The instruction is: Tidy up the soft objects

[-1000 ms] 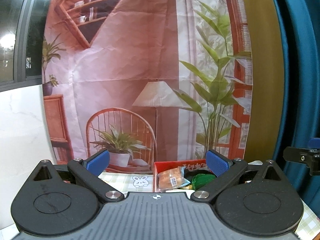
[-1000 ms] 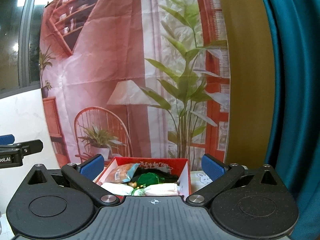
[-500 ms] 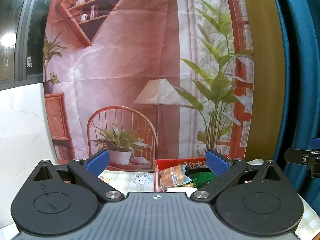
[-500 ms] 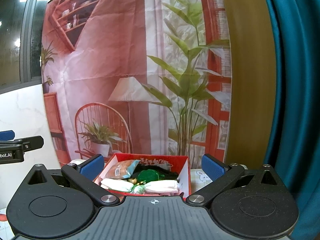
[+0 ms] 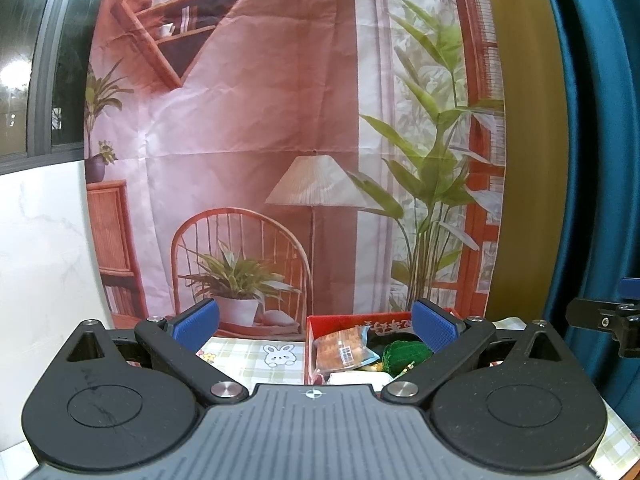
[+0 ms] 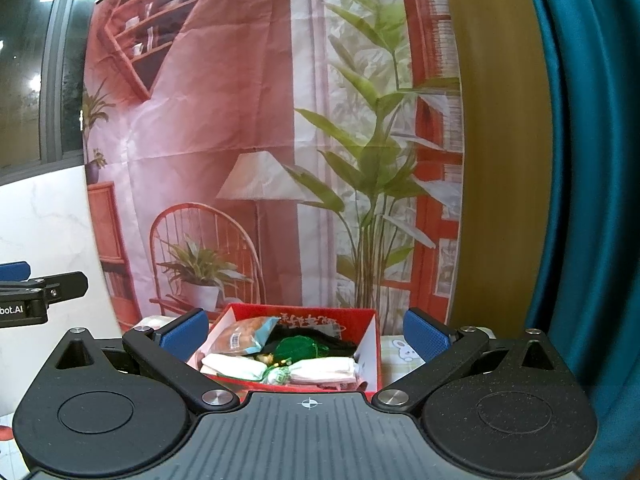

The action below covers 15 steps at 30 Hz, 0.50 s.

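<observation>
- Fingers of the left gripper, padded in blue, are spread wide with nothing between them; the gripper is level and hovers above the table, aimed at the backdrop.
- Right gripper likewise has its blue-padded fingers wide apart and empty, held level over the near edge of the red box.
- Soft objects lie inside the red box: a bread bun in a clear wrapper bearing a barcode label too small to read, a green mesh pouch, two white rolled packs, and a small green-and-white wrapped item between them.
- Red characters are printed on the box's inner back wall; they cannot be read.
- In the left wrist view the box sits between the fingers toward the right one, on a checked tablecloth printed with a white rabbit.
- At the left edge of the right wrist view, the other gripper's body shows the partial lettering "bot.AI".
- Behind the table hangs a printed backdrop picturing a chair, a lamp, shelves and plants, with a teal curtain on the right.
</observation>
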Motion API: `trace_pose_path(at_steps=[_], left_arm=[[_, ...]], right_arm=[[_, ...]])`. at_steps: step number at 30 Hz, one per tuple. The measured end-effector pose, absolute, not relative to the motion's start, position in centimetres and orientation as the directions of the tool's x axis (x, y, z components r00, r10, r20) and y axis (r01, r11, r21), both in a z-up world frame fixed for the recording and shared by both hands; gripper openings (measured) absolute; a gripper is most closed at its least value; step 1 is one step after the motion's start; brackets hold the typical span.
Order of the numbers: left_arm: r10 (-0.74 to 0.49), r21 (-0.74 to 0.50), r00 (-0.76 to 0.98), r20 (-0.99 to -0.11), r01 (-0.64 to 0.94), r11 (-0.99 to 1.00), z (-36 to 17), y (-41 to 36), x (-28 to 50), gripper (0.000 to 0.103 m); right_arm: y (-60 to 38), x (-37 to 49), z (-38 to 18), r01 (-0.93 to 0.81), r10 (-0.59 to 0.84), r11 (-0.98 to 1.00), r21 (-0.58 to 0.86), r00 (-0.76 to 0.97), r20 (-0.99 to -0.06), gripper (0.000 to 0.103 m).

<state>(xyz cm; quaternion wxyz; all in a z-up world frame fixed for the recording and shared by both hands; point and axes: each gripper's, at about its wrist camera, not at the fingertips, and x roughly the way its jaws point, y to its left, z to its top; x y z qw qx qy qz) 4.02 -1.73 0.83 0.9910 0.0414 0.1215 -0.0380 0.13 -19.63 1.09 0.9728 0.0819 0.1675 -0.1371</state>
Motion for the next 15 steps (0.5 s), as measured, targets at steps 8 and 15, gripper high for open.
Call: trace_pose_path(at_steps=[8, 15], left_arm=[[-0.073, 0.056, 0.964, -0.254, 0.09, 0.994, 0.69, -1.53, 4.22, 0.103], [-0.088, 0.06, 0.967, -0.239, 0.105, 0.993, 0.58, -1.76, 3.96, 0.103]], right_arm=[[-19.67, 0.17, 1.12, 0.294, -0.239, 0.949, 0.113, 0.906, -0.349, 0.103], [-19.64, 0.16, 1.0, 0.292, -0.238, 0.95, 0.111, 0.906, -0.351, 0.103]])
